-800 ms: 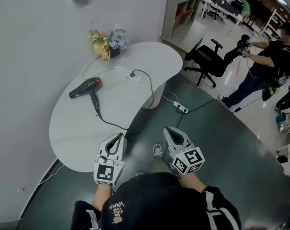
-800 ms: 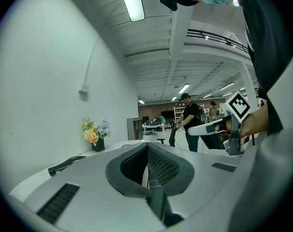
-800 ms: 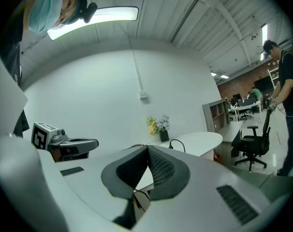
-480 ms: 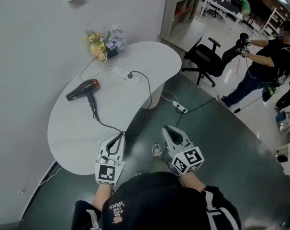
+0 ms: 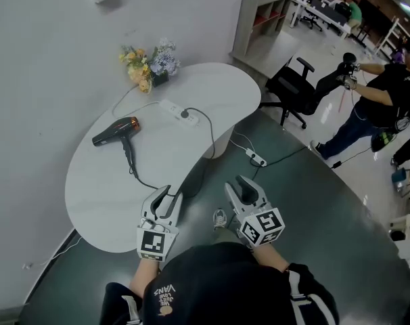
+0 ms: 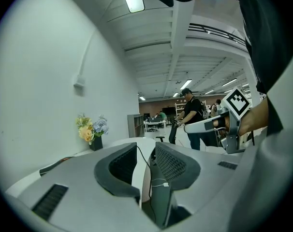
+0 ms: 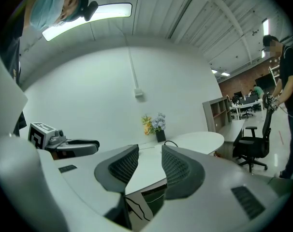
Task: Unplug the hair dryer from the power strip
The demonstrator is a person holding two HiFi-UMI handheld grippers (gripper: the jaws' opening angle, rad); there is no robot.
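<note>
1 hair dryer (image 5: 117, 128) lay on its side at the far left of the table (image 5: 97, 205), nozzle toward the wall. Its cord (image 5: 132, 168) ran toward the near edge, dropped out of sight there, and rose again on the right to a dark plug (image 5: 185, 114). That plug sat in the power strip (image 5: 175, 108) at the back of the table, so the dryer was not yet unplugged. The slack loop probably hung over the edge simply because the cord was longer than the gap between dryer and strip. Flowers (image 5: 149, 65) stood against the wall just behind the strip. Both grippers were held low in front of the person, short of the near edge and well apart from the plug, pointing roughly level at the table, which suited an approach and not a grasp. The left gripper (image 5: 166, 198) had its jaws partly apart with nothing between them, and the right gripper (image 5: 244, 185) likewise stood partly open and empty. Beyond the table a 2nd strip (image 5: 257, 158) lay on the floor, near a chair (image 5: 296, 87).
</note>
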